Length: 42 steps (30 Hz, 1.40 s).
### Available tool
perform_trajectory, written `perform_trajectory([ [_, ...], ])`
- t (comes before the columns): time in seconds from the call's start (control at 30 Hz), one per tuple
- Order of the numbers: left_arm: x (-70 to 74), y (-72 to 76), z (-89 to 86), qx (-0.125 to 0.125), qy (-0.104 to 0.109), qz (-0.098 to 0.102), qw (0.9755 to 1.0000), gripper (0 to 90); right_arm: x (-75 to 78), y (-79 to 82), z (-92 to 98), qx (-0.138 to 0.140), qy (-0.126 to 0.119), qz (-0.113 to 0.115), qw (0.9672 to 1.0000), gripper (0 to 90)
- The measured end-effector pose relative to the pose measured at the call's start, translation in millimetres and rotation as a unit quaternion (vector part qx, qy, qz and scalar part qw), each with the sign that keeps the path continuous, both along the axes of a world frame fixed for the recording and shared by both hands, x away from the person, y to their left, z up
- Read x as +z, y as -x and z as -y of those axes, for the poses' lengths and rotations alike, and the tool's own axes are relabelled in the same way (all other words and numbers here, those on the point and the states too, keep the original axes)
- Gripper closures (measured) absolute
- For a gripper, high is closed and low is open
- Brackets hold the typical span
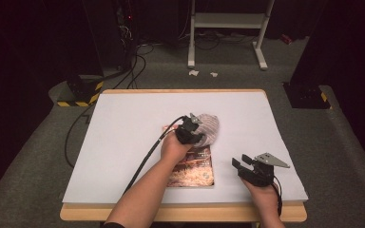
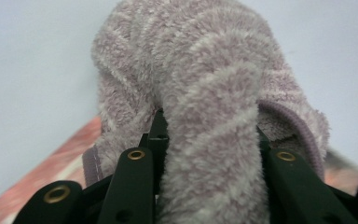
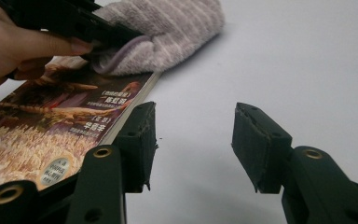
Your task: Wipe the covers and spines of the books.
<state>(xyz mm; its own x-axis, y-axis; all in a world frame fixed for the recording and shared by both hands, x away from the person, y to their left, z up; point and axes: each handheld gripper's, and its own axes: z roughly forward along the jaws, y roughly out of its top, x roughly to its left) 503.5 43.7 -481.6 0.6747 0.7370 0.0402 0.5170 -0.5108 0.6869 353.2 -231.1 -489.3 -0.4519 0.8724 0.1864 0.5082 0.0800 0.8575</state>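
From above, the left gripper point(image 1: 193, 133) mid-frame clamps the towel point(image 1: 209, 127) at the book's point(image 1: 193, 166) far end; its own view shows fingers point(image 2: 135, 182) pinching a fold running away upward; the right gripper point(image 3: 193, 140) gapes empty, towel upper left.

left gripper point(image 1: 190, 129): black body, black cable trailed from it, brass-ringed holes seen in jaw arms | right gripper point(image 1: 245, 165): black, grey three-cornered plate mounted on top, worn dark pads point(image 3: 142, 135) | forearms: bare, dark sleeve edge seen at left elbow
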Motion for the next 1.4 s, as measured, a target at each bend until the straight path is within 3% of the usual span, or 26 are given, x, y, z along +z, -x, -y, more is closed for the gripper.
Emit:
perform_trajectory([
  [0.13,0.2,-3.9,-34.5,0.029,-0.016,0.000,0.9994,65.8,-0.8,-0.7,1.2,0.001,-0.001,-0.001,1.0000,49.6],
  [0.3,-0.8,-1.8,-82.5,0.073,-0.015,-0.001,0.9972,65.9,-0.4,-0.1,-0.7,0.001,0.002,0.001,1.0000,49.6],
  [0.47,-2.6,3.5,-103.6,0.089,-0.014,0.006,0.9959,66.1,-0.4,-0.7,-3.4,0.001,0.007,0.000,1.0000,49.6],
  [0.67,-3.7,1.7,-87.5,0.088,-0.014,0.011,0.9960,66.6,-1.5,-2.5,-4.2,0.001,0.007,-0.002,1.0000,49.6],
  [0.9,-4.5,-4.7,-31.6,0.045,-0.003,0.014,0.9989,66.7,-1.7,-3.6,-4.0,0.003,0.003,-0.003,1.0000,49.6],
  [1.03,-5.3,-3.2,-1.4,0.026,0.013,0.015,0.9995,66.7,-1.3,-4.1,-2.9,0.004,-0.003,-0.004,1.0000,49.6],
  [1.1,-5.2,-2.0,9.5,0.022,0.007,0.022,0.9995,66.7,-1.2,-4.2,-3.5,0.007,-0.003,-0.004,1.0000,49.6],
  [1.27,-4.6,-1.4,1.4,0.017,0.000,0.020,0.9997,66.4,-0.9,-3.7,-4.4,0.010,-0.002,-0.004,0.9999,49.6],
  [1.4,-4.3,0.7,-31.3,0.038,-0.015,0.022,0.9989,66.4,0.0,-3.3,-3.3,0.007,-0.004,-0.004,1.0000,49.6],
])
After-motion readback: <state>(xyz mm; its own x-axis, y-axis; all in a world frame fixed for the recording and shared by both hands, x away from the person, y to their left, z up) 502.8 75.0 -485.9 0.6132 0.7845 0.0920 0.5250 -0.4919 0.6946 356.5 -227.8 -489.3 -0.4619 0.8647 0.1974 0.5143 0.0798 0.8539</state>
